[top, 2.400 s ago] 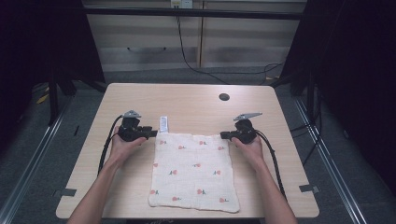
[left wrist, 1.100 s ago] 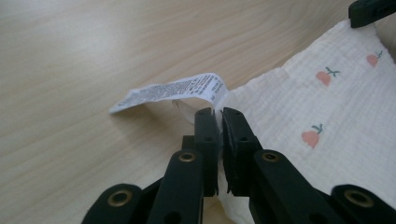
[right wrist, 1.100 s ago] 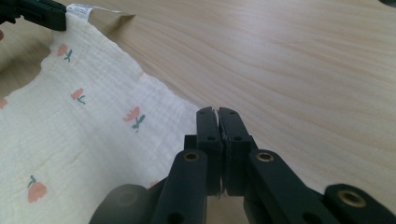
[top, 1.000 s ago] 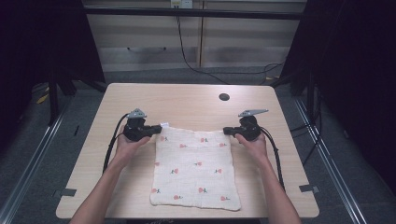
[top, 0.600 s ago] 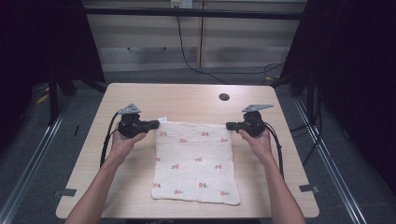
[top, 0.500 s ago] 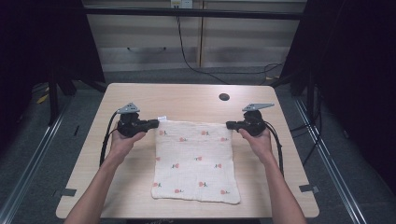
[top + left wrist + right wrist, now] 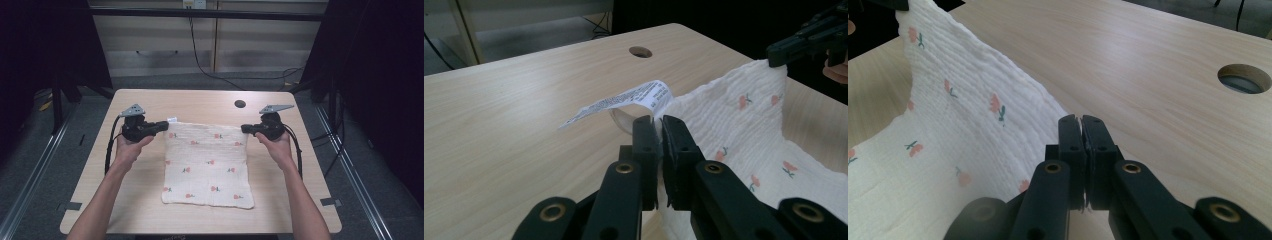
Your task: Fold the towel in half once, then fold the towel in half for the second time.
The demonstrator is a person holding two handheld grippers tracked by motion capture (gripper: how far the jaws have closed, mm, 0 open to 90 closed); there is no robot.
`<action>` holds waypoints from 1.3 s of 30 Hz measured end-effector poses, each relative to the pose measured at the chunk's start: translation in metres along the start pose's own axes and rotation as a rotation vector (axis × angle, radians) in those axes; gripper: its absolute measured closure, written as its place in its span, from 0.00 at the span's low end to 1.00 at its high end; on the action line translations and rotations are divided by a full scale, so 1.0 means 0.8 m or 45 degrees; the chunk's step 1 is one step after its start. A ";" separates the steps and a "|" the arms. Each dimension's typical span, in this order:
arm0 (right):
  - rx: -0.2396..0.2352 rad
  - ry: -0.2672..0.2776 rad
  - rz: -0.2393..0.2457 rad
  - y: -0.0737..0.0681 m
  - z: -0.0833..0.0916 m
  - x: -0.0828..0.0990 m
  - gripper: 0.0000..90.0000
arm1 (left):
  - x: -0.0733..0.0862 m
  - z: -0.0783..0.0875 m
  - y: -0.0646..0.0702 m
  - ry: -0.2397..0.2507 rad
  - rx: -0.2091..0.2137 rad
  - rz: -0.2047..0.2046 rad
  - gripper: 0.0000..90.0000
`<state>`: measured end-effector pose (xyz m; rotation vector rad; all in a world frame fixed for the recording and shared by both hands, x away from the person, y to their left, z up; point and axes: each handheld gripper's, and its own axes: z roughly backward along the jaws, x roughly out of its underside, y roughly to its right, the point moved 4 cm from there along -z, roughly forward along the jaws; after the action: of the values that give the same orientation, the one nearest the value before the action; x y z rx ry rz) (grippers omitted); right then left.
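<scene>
Pale wood fills the scene under me, a light table (image 7: 150, 200) in a dark room with cabinets and a cable behind it. My left tool (image 7: 163, 126) is clenched on the far left corner of the cloth (image 7: 207, 165), right beside the printed care label (image 7: 624, 102) that curls up out of the pinch; in the left gripper view the jaws stand pressed together with white fabric between them. My right tool (image 7: 246, 129) is clenched on the far right corner, the jaws closed tight on a thin edge of the cloth in the right gripper view (image 7: 1081, 125).

Between the two tools the far edge of the cloth is raised off the table and pulled fairly straight, sagging a little in the middle. From there the white fabric with its small red flowers slopes down toward me, and the near edge lies flat on the table close to my side. A round hole (image 7: 240, 104) sits in the table beyond the right tool, well apart from the cloth.

I judge this to be a lift for a fold or a shake-out. To do it well I keep both tools level with each other, hold even tension across the far edge, and move them together so the cloth does not twist or slip from the thin right-hand pinch.
</scene>
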<state>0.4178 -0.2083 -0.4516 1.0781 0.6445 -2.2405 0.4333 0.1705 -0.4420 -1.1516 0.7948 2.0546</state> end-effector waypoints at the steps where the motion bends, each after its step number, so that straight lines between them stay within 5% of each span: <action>1: 0.003 0.000 0.000 -0.001 0.001 -0.001 0.98 | 0.000 0.001 0.001 0.001 0.003 -0.001 0.95; 18: -0.027 0.032 0.086 -0.018 0.021 -0.005 0.98 | -0.001 0.027 0.024 0.034 0.014 -0.068 0.95; 39: -0.113 0.070 0.112 -0.057 0.061 0.035 0.98 | 0.031 0.050 0.053 0.021 0.057 -0.076 0.95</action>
<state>0.3467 -0.2142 -0.4390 1.1055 0.6997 -2.0941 0.3712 0.1809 -0.4388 -1.1550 0.8013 1.9713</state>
